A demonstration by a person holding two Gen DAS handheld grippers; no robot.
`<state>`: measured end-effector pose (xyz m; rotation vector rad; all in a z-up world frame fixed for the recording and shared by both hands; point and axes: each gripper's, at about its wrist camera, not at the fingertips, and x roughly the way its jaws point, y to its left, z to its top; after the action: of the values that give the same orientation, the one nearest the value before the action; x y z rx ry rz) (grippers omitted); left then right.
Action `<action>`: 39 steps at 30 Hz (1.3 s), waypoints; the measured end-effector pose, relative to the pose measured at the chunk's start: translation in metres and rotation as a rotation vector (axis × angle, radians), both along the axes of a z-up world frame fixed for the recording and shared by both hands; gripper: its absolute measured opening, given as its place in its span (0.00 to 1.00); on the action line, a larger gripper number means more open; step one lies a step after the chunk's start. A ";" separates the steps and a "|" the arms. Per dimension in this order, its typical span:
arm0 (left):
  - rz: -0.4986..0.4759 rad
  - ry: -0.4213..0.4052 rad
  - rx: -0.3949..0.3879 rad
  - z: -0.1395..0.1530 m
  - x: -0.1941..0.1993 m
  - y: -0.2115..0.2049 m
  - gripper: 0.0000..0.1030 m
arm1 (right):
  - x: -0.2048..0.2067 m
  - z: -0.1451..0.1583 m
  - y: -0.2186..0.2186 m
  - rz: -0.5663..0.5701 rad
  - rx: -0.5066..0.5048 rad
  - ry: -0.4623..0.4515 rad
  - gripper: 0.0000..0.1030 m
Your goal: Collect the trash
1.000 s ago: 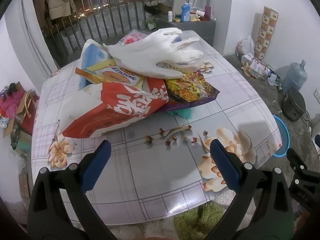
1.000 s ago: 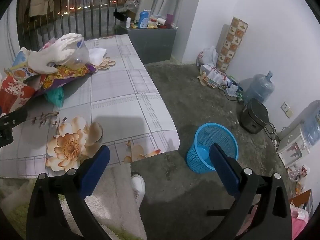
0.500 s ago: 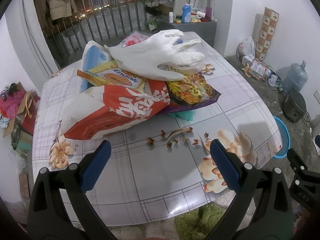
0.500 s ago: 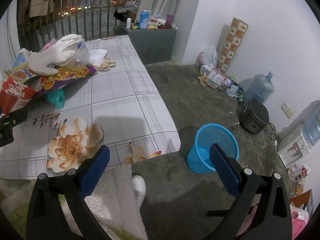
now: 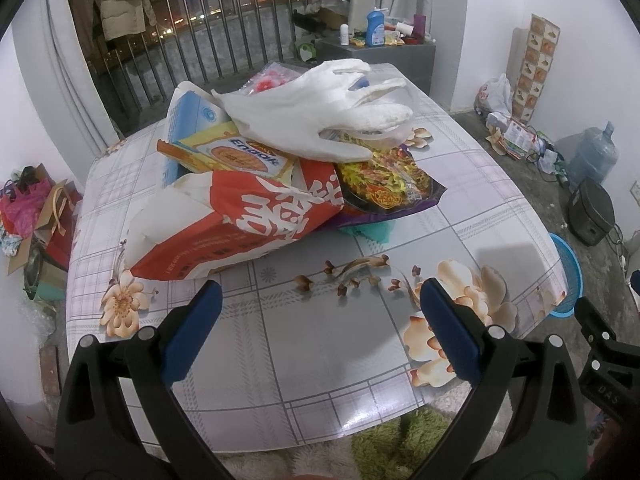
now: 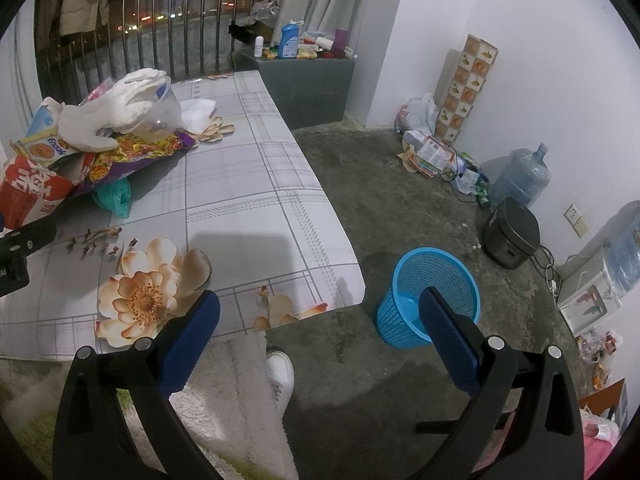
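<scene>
A heap of trash lies on the table (image 5: 328, 344): a red and white bag (image 5: 240, 224) in front, a yellow Endok packet (image 5: 236, 158), a purple snack wrapper (image 5: 390, 186), a blue and white pack (image 5: 190, 116) and a white glove (image 5: 324, 116) on top. My left gripper (image 5: 318, 302) is open just short of the red bag, above the table. My right gripper (image 6: 318, 310) is open with nothing in it, over the table's near right corner. A blue mesh basket (image 6: 430, 294) stands on the floor beyond it. The same heap (image 6: 92, 148) shows far left, with a clear plastic cup (image 6: 162, 114) under the glove.
A white tissue (image 6: 198, 112) and a teal bag (image 6: 114, 196) lie by the heap. On the floor are a black cooker (image 6: 510, 232), a water bottle (image 6: 520, 174) and loose papers (image 6: 426, 154). A grey cabinet (image 6: 308, 80) stands behind the table. A person's white shoe (image 6: 280, 372) is on the rug.
Both grippers have backed off and risen slightly, so the heap and table look a little farther. Nothing was gripped or moved.
</scene>
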<state>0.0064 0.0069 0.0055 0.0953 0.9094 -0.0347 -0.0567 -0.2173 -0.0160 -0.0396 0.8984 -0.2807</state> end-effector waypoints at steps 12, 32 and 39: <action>0.000 -0.001 0.002 0.000 0.000 0.001 0.93 | 0.001 -0.001 0.000 0.000 0.001 -0.001 0.94; 0.003 -0.003 0.006 0.000 -0.002 0.007 0.93 | 0.001 -0.004 0.000 -0.004 0.004 -0.006 0.94; 0.004 -0.036 0.016 0.003 0.005 0.019 0.93 | 0.005 0.006 -0.001 -0.014 0.004 -0.020 0.94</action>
<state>0.0112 0.0262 0.0089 0.1090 0.8740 -0.0217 -0.0516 -0.2180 -0.0101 -0.0261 0.8797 -0.2922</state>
